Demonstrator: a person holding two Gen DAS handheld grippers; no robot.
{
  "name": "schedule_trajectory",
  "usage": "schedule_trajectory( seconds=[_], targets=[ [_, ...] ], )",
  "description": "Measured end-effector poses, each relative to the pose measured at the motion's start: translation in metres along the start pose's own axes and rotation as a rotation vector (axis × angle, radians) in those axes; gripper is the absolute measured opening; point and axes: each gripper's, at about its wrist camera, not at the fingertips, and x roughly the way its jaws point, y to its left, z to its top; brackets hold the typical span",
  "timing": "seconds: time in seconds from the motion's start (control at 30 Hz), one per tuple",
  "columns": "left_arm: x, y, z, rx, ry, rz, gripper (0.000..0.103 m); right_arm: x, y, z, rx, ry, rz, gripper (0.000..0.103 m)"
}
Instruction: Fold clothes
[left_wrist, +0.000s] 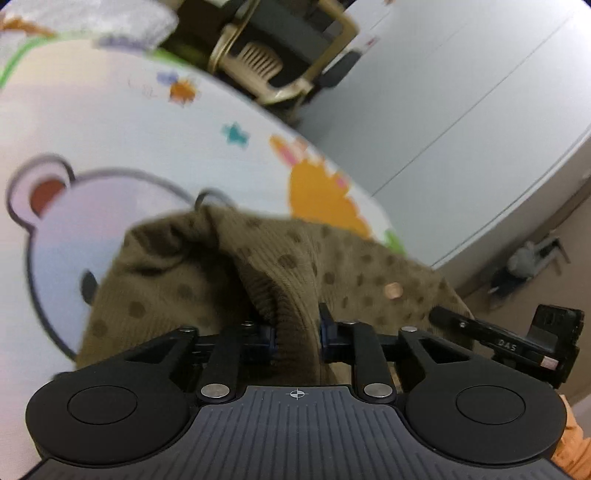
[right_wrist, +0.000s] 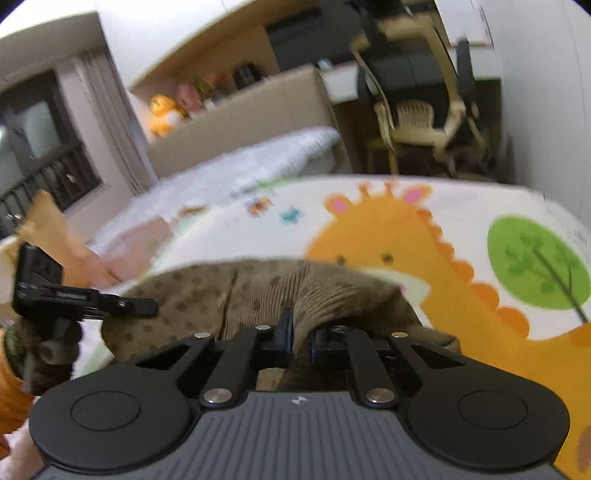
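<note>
Item 1: olive-brown ribbed knit garment with darker polka dots (left_wrist: 229, 280). It lies bunched on the white play mat printed with cartoon animals (left_wrist: 122, 140), partly lifted where I hold it. In the left wrist view it covers the lower part of the printed bear face; in the right wrist view (right_wrist: 258, 288) it sits just beside the orange giraffe print.

Item 2: my left gripper (left_wrist: 297, 332). Its fingers are closed on a thick ribbed fold of the garment, which rises up between them.

Item 3: my right gripper (right_wrist: 301, 334). Its fingers are clamped on another ribbed fold of the same garment. This gripper also shows at the right edge of the left wrist view (left_wrist: 517, 343), touching the cloth; the left gripper shows at the left edge of the right wrist view (right_wrist: 74, 299).

Item 4: play mat in the right wrist view (right_wrist: 461, 206), with a green tree print near its right edge.

Item 5: beige plastic chair (right_wrist: 417, 118), beyond the mat's far edge; blurred.

Item 6: white quilted bedding (right_wrist: 266, 158), beyond the mat, blurred.

Item 7: yellow soft toy (right_wrist: 164, 112), on a ledge behind the bedding.
</note>
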Motion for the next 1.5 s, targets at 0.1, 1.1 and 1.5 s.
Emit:
schedule_trajectory(
  seconds=[0.1, 1.1, 1.5],
  targets=[
    [-0.031, -0.012, -0.008, 0.049, -0.038, -0.023, 0.021, -0.022, 0.006, -0.013, 0.005, 0.001, 0.010, 0.008],
    [-0.021, -0.013, -0.017, 0.149, -0.075, 0.246, 0.054, -0.011, 0.001, -0.043, -0.157, 0.010, -0.241, 0.076],
    [0.034, -0.044, -0.017, 0.170, -0.057, 0.081, 0.094, 0.098, 0.011, -0.012, -0.029, 0.032, -0.129, 0.103]
  ],
)
